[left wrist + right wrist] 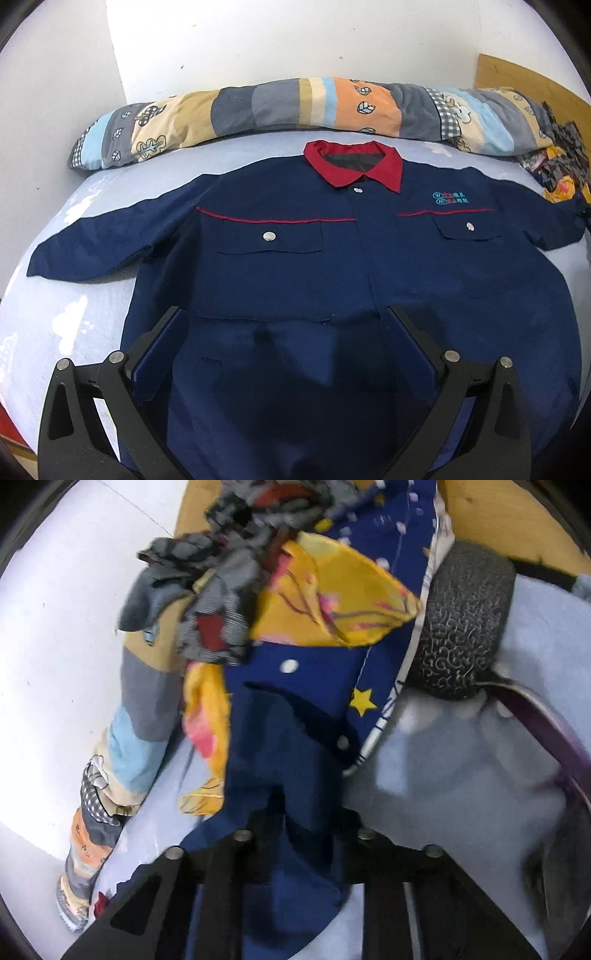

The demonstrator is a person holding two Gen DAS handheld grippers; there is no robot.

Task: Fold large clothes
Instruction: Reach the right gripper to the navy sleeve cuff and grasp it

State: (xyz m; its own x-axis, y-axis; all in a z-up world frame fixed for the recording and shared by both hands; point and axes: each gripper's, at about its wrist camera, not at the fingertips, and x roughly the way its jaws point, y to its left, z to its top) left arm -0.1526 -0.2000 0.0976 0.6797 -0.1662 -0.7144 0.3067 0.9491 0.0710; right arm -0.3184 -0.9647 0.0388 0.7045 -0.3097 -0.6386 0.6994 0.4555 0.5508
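Right gripper [301,819]: jaws nearly closed, pinching the navy jacket's sleeve [280,760]
Left gripper [284,321]: jaws wide apart, empty
Navy red-collared work jacket [332,258]: flat between and beyond left jaws

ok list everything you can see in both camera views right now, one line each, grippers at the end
work jacket: one, navy with red collar and piping, spread flat face up on the bed, its sleeve running between the right fingers
bed sheet: one, pale blue, under the jacket
rolled quilt: one, patchwork of grey, orange, tan and light blue, along the wall
clothes pile: one heap, yellow, grey and red, at the bed's far corner
starry cloth: one, dark blue with a yellow star, beside the pile
textured roll: one, grey, by the wooden board
left gripper: black, open over the hem
right gripper: black, closed on the sleeve
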